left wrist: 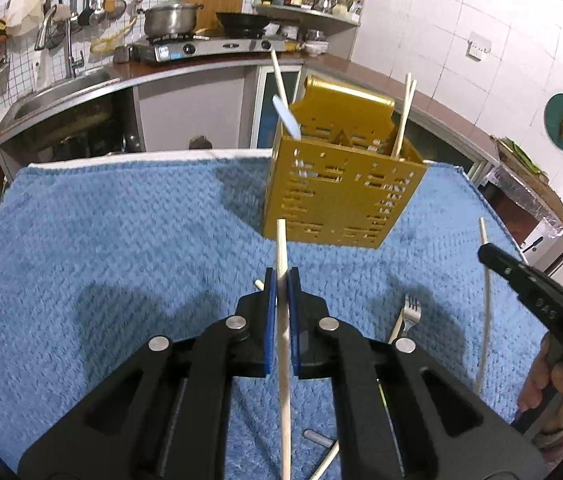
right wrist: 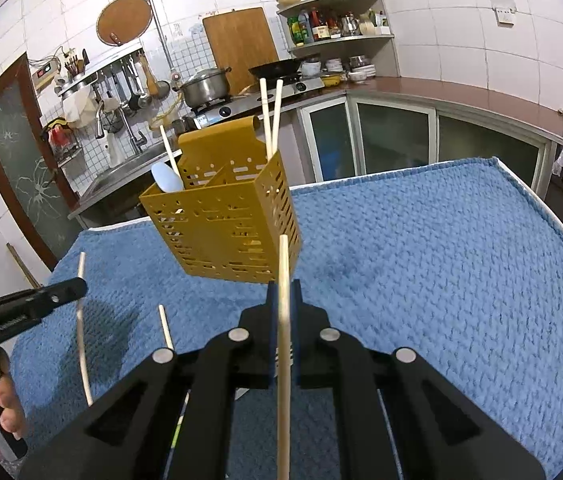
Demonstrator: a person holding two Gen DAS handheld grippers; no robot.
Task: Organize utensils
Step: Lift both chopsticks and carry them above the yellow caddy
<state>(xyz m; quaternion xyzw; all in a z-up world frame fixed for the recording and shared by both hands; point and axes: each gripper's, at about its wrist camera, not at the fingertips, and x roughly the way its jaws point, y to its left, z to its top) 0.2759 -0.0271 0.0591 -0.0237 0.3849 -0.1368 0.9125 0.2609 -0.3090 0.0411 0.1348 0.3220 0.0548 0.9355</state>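
My left gripper is shut on a pale wooden chopstick that stands up between its blue pads. In front of it a mustard-yellow slotted utensil holder stands on the blue towel, holding a white spoon and chopsticks. My right gripper is shut on another chopstick, with the holder just beyond its tip. Each gripper also shows in the other's view: the right gripper at the right edge, the left gripper at the left edge, each with its stick.
A fork, a loose chopstick and a metal handle lie on the towel near the grippers. Behind the table run a counter with a sink, a gas stove with a pot and corner shelves.
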